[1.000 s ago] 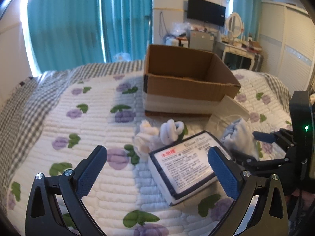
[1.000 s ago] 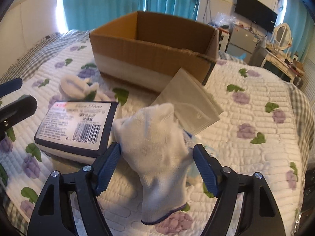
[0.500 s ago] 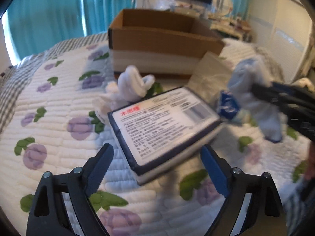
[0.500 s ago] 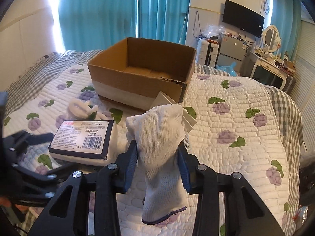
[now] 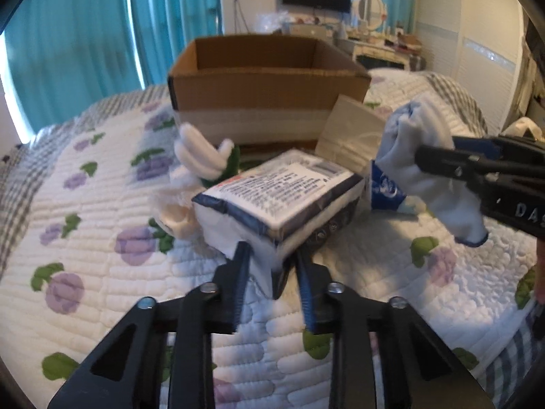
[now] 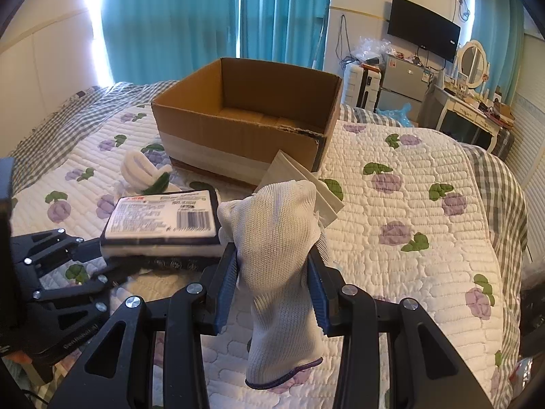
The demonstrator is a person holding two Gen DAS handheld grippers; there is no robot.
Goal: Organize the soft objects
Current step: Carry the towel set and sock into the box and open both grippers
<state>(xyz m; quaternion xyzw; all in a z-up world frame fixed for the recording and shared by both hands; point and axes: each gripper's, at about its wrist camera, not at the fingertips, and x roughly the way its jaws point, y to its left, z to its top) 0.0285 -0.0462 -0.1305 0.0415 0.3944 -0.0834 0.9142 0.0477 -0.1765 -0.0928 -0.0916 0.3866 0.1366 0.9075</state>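
Note:
My left gripper [image 5: 270,272] is shut on the near corner of a white tissue pack with a navy wrapper [image 5: 279,197] and holds it tilted off the quilt. It also shows in the right wrist view [image 6: 163,220]. My right gripper [image 6: 272,283] is shut on a white knit glove [image 6: 276,255], which hangs above the bed; it shows at the right of the left wrist view [image 5: 429,167]. An open cardboard box [image 6: 245,119] stands behind, apparently empty inside.
A white plush toy [image 5: 201,156] lies left of the pack. A beige flat packet [image 5: 351,133] leans by the box. A blue-and-white packet [image 5: 385,187] lies under the glove. The floral quilt [image 6: 408,204] stretches to the right.
My left gripper moved in and shut on the tissue pack's corner, lifting it. My right gripper shut on the glove and raised it off the bed.

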